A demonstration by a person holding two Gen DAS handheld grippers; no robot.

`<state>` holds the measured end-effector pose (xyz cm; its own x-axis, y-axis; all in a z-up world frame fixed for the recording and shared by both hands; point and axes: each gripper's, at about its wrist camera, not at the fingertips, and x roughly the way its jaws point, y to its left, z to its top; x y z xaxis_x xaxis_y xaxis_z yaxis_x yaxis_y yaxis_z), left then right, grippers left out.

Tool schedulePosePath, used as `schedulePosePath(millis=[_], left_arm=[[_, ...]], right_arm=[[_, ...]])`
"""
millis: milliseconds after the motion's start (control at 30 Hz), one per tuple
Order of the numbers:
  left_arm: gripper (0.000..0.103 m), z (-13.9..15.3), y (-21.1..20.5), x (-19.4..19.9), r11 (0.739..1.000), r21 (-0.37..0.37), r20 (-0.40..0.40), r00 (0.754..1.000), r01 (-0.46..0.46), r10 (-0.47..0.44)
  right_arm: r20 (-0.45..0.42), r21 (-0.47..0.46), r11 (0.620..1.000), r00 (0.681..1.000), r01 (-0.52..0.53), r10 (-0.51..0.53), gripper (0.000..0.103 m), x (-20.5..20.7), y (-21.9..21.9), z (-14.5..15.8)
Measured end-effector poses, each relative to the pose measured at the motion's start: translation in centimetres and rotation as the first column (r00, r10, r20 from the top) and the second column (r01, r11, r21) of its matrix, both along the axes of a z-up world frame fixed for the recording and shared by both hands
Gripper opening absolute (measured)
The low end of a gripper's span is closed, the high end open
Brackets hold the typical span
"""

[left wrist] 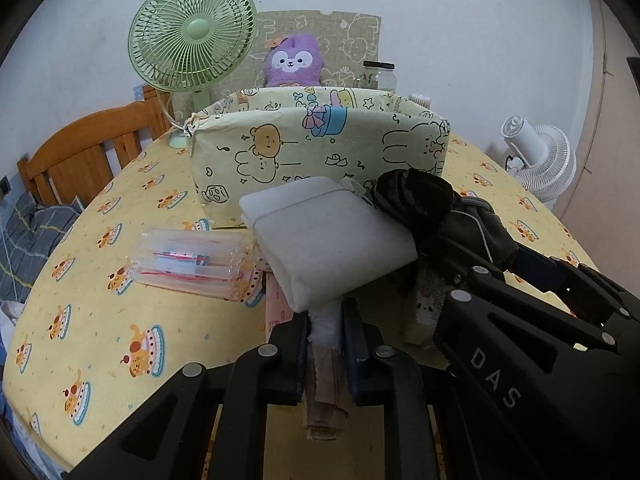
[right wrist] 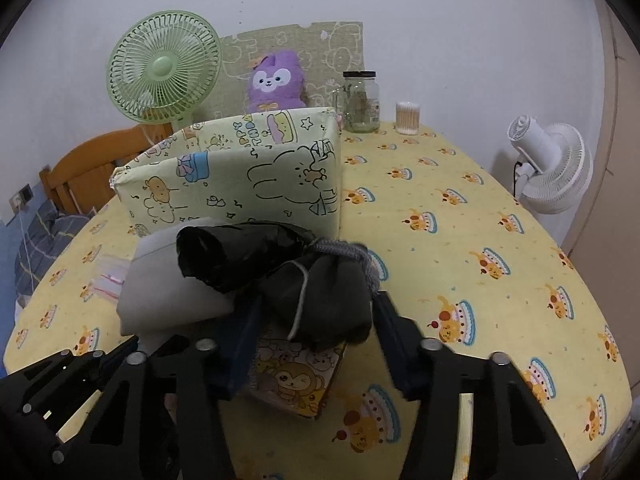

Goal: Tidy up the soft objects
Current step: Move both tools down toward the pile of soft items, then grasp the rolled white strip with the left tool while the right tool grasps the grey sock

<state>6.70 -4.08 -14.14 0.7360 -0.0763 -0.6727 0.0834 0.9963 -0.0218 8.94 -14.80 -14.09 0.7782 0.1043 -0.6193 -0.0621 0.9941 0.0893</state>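
Observation:
A folded white cloth (left wrist: 332, 240) hangs just above the yellow tablecloth (left wrist: 120, 320), and my left gripper (left wrist: 326, 320) is shut on its near edge. To its right is a dark grey and black cloth bundle (right wrist: 320, 296). My right gripper (right wrist: 316, 320) is shut on it, with a pad pressing each side. The two soft pieces touch in front of a cartoon-print fabric storage box (left wrist: 320, 148) whose top is open. A purple plush toy (left wrist: 294, 60) sits behind that box. The right gripper (left wrist: 504, 256) also shows at the right of the left wrist view.
A clear plastic pack (left wrist: 188, 260) lies left of the white cloth. A monkey-print packet (right wrist: 296, 376) and brown card (left wrist: 324, 400) lie under the grippers. A green fan (left wrist: 192, 32), glass jar (right wrist: 362, 100), cotton swab tub (right wrist: 407, 118) and white fan (right wrist: 552, 168) stand behind.

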Motion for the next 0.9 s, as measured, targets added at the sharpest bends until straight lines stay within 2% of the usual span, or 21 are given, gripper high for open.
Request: schedulePosePath(millis=[367, 900], left_arm=[[0.011, 0.9, 0.2, -2.0, 1.000, -0.004, 0.031, 1.000, 0.006, -0.006], [0.011, 3.8, 0.7, -4.7, 1.000, -0.006, 0.092, 0.996, -0.008, 0.008]], right_arm=[[0.018, 0.025, 1.000, 1.000, -0.011, 0.010, 0.041, -2.2, 0.0, 0.8], [0.083, 0.039, 0.999, 0.996, -0.017, 0.014, 0.040, -5.5, 0.7, 3.9]])
